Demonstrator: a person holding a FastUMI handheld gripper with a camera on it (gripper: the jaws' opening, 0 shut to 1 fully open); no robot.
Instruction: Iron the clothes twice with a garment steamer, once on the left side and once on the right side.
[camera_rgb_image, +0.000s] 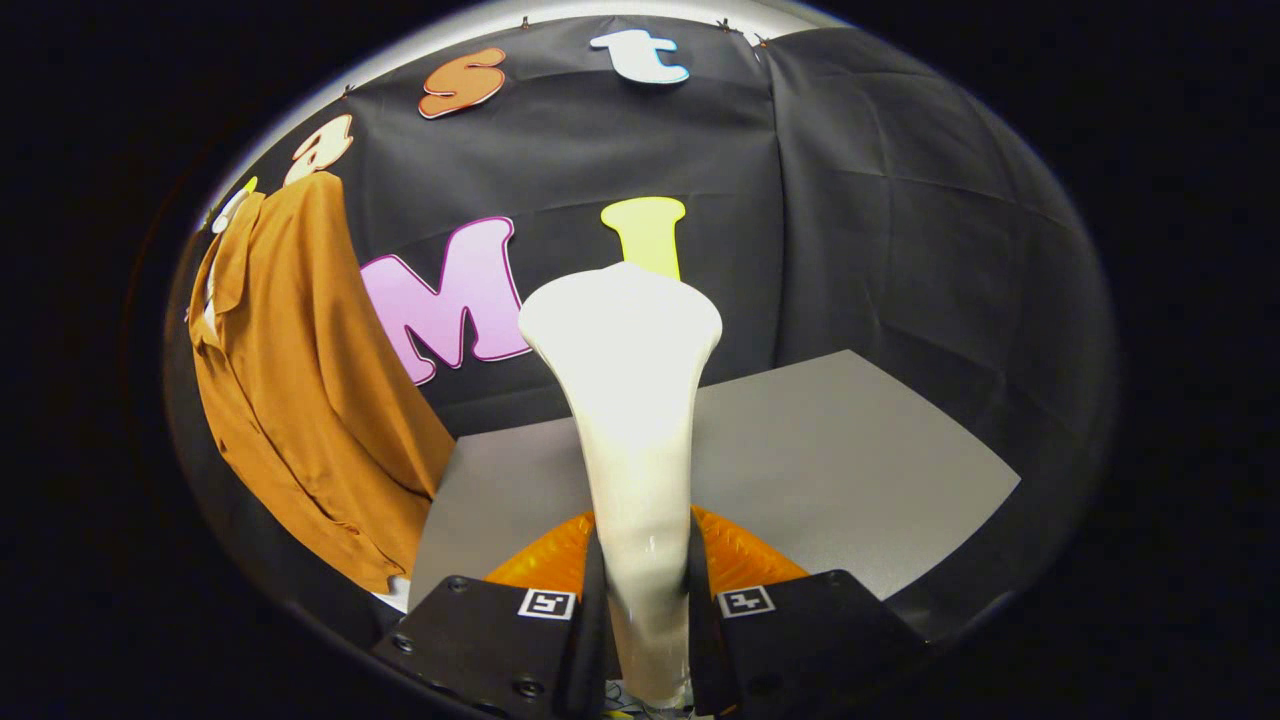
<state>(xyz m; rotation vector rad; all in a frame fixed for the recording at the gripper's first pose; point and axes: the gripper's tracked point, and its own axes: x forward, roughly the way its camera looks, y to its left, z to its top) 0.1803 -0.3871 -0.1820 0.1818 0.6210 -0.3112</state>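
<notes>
With our fingers (645, 600) pinching its white handle from both sides, we hold the garment steamer (630, 400) upright above the grey desk (850, 460). Off to the left, an orange shirt (300, 390) hangs against the booth wall, apart from the steamer's head.

Steamer and shirt
White garment steamer (630, 400) stands upright, handle clamped between the fingers; brown shirt (300, 390) hangs well left.

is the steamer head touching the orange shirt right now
No, the steamer, clamped between the hand-held gripper's fingers, stands apart from the orange shirt, which hangs off to its left against the booth wall.
</notes>
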